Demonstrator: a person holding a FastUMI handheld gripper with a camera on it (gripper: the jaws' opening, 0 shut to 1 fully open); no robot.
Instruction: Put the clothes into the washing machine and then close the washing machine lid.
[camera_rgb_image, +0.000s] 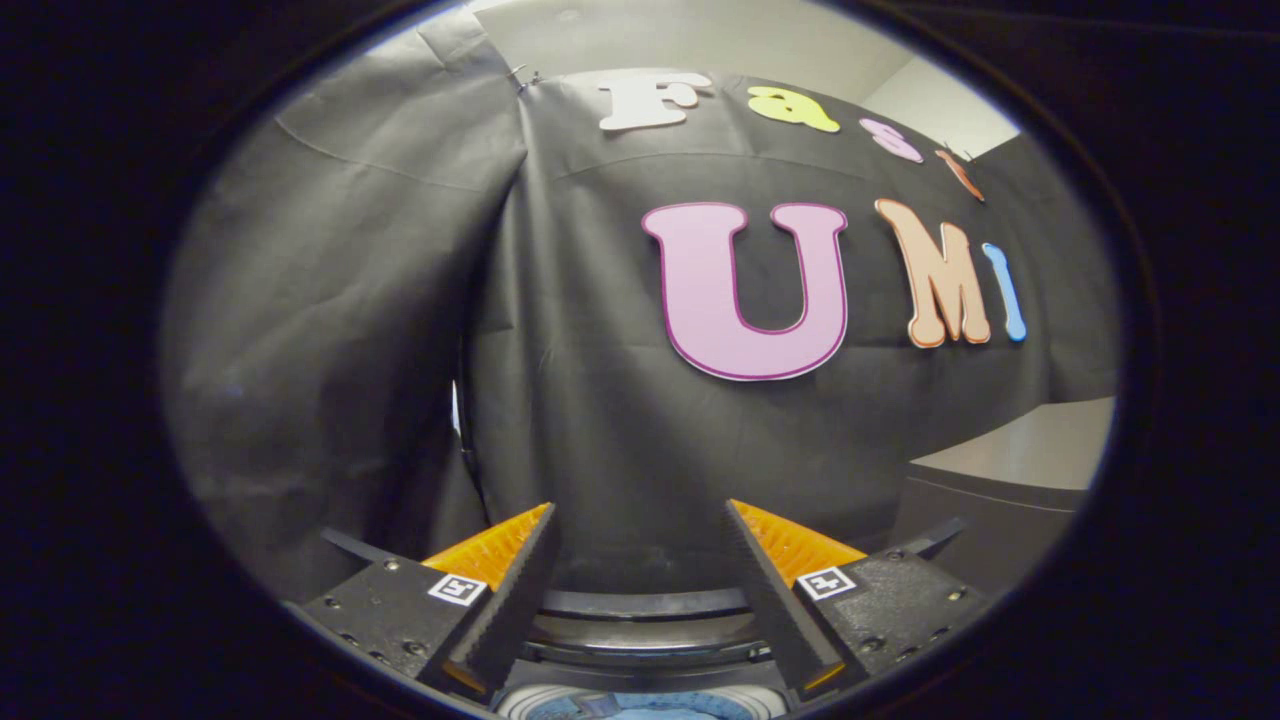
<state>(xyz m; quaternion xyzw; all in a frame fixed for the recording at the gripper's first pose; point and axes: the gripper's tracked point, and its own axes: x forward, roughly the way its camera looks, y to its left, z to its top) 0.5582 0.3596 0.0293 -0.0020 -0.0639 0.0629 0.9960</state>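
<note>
The gripper (640, 520) hangs with its orange-backed fingers (520, 580) spread wide and empty above the washing machine (640, 610), whose dark rim curves between them; blue clothes (650, 708) lie in the drum below, near the fingers' bases.

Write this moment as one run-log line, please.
gripper: open, empty | washing machine: below fingers, lid open | blue clothes: inside drum

One pair of tongs (640, 520) with two orange-backed fingers (500, 545) spread apart, one washing machine (640, 640) below them, one grey tabletop (1030, 450) at far right.
</note>
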